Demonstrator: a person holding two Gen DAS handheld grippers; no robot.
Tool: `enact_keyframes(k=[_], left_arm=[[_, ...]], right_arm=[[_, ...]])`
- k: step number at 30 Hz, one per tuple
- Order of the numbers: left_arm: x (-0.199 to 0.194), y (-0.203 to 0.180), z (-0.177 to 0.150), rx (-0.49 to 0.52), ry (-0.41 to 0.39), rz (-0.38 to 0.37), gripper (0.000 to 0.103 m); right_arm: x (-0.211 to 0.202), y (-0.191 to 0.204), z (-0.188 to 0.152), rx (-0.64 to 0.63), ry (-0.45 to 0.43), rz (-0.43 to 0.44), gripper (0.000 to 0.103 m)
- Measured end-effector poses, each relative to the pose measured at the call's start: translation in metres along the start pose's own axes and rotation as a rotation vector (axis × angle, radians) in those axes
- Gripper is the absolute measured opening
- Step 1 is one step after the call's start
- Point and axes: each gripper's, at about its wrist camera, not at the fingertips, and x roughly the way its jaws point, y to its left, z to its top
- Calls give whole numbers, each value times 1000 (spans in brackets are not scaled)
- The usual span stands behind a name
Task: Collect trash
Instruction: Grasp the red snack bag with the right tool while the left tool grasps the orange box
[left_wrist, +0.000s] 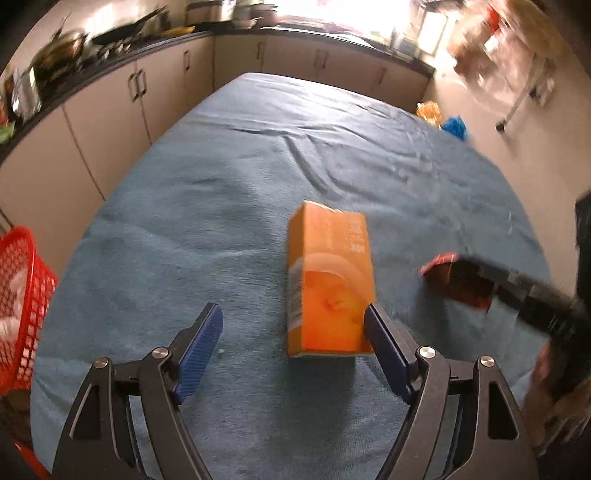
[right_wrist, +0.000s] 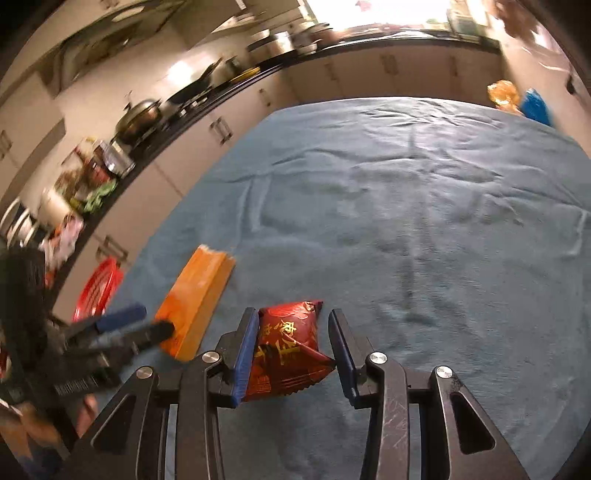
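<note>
The long orange cardboard carton (left_wrist: 328, 284) lies flat on the blue cloth-covered table (left_wrist: 221, 177), its long axis running away from the spread left gripper (left_wrist: 293, 325), whose right pad touches it; the right gripper (right_wrist: 293, 354) straddles the red foil snack packet (right_wrist: 288, 354), jaws part-closed, apparently not yet pinching.

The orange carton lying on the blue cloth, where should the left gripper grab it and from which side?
Grip the orange carton across its two long narrow sides near the closest end, coming down from above with the left gripper. It lies flat, lengthwise, between the open jaws.
</note>
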Motion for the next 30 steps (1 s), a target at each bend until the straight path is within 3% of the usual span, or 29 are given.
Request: enact_keyframes(k=[4,11,12,16,18,20,30], left_arm=[[4,-19,-1,71,-42,36,84],[16,-24,1,100,-62,42,82],[17,-24,1,100,-64,39,79],[20,-23,0,97,-79,38,45],[19,-21,1,88,-84,29,39],[19,-17,2,72,-95,15,23],[-1,-5,3,20,-241,8,23]], right_arm=[[-4,-1,6,24,-20,7,43],[-4,6,2,15,-27,4,43],[-5,6,1,18,-29,3,43],[-2,7,2,18,-30,-2,43],[-2,9,2,13,-32,-8,43],[-1,10,2,9,-36,-15,43],[-1,24,-2,-24,-86,-53,43]])
